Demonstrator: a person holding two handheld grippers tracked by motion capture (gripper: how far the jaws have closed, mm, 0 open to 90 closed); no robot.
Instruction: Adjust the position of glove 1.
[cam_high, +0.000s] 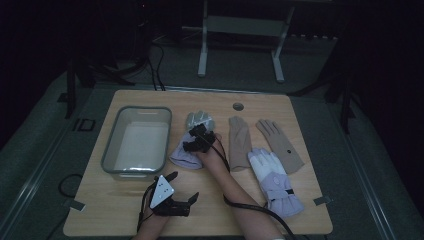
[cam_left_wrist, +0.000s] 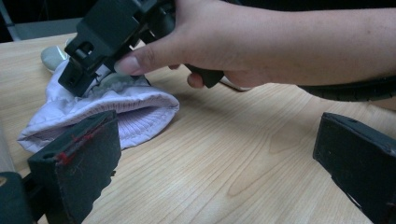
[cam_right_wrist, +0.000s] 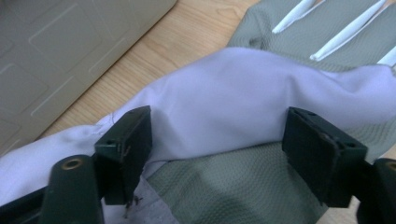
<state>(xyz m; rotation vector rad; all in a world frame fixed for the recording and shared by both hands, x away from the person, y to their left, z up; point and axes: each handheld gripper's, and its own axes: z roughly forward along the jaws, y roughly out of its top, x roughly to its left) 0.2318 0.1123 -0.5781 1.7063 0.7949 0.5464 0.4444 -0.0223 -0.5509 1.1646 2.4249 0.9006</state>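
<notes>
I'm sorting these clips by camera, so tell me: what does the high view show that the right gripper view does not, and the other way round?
High view alone: two tan gloves, a second lavender ski glove, the left tongs resting open near the table edge, and the whole grey bin. Right gripper view alone: the glove's textured grey palm fabric and white stripes on its fingers, with open jaws on either side of a lavender fold. Shared: the lavender-and-grey glove, the wooden table and the right tongs.

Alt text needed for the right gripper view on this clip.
The right gripper hangs with its two black jaws open, straddling a lavender and grey-green ski glove that lies on the wooden table. White stripes run along the glove's fingers at the upper right, and a grey plastic bin sits at the upper left.
</notes>
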